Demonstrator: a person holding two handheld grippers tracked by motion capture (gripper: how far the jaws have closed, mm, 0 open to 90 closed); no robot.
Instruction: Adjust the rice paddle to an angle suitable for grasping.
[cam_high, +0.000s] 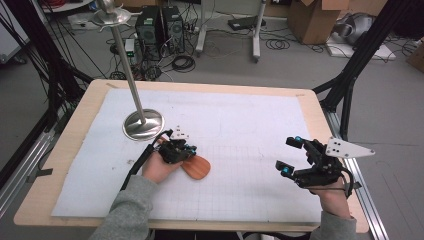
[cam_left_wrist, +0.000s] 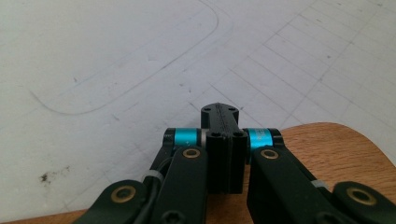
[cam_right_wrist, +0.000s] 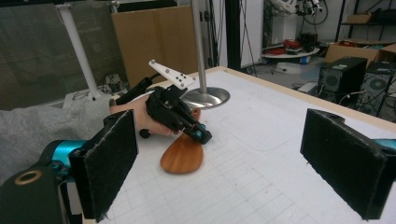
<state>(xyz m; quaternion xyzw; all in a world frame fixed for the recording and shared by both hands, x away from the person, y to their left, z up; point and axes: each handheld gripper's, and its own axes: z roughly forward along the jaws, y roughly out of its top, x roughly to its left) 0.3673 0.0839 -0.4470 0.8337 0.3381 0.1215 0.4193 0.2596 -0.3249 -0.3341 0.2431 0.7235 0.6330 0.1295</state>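
Left gripper (cam_high: 186, 151) closed above the wooden paddle (cam_high: 196, 168); metal stand (cam_high: 143, 124) just behind; right gripper (cam_high: 289, 155) open.

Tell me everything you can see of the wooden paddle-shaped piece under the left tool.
The wooden piece looks like smooth, reddish-brown wood with a rounded, flat, wide end. It lies flat on the white gridded mat, near the steel stand's round base but apart from it. The left tool hangs over it, jaws shut together, tips close above the wood; whether they touch it I cannot tell. Its narrower end is hidden under the hand.
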